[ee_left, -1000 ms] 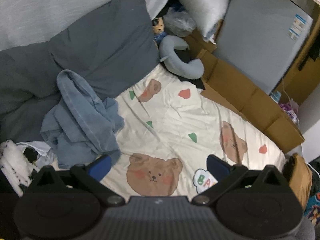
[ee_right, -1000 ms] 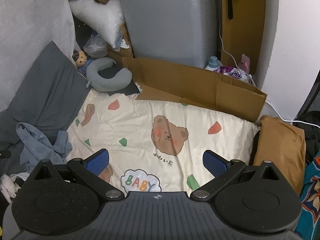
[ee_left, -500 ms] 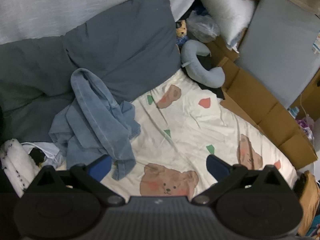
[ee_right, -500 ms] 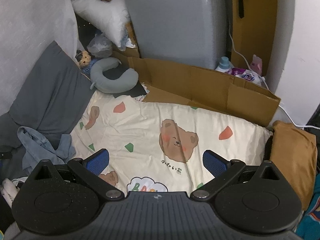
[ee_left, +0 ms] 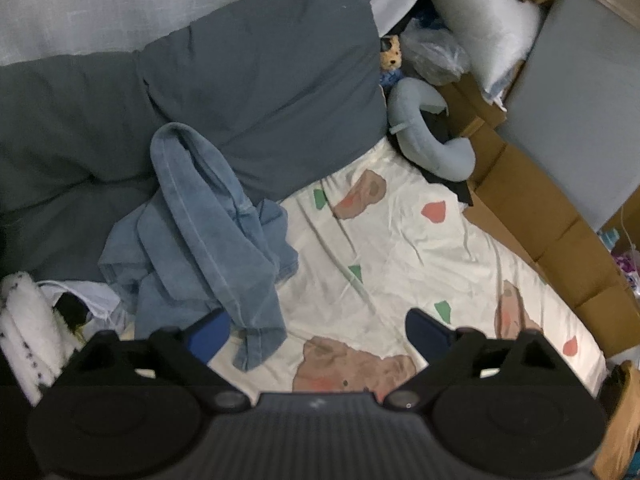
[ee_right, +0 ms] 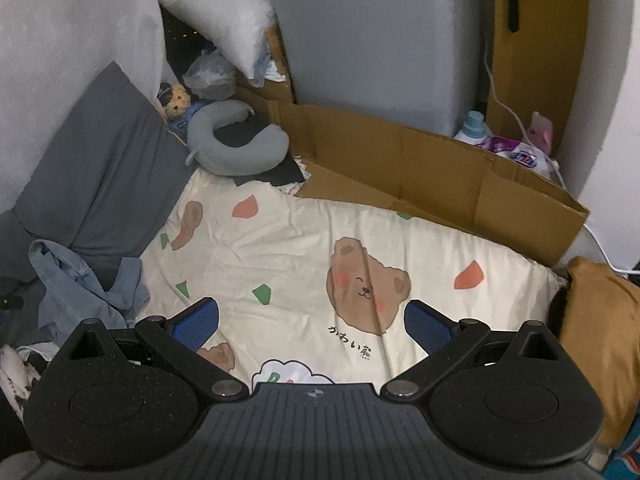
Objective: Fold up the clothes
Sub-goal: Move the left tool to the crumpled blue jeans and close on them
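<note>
A crumpled blue denim garment point(ee_left: 200, 240) was seen beside the wide-spread, empty left gripper point(ee_left: 316, 330); several bunched layers could be pinched together.

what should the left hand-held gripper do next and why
Probably ease the left hand-held gripper down and to its left, closing on the hanging end of the crumpled blue denim garment. Both grippers are open and empty, and that garment lies unfolded, partly on the bear-print sheet, its end just by the left finger.
</note>
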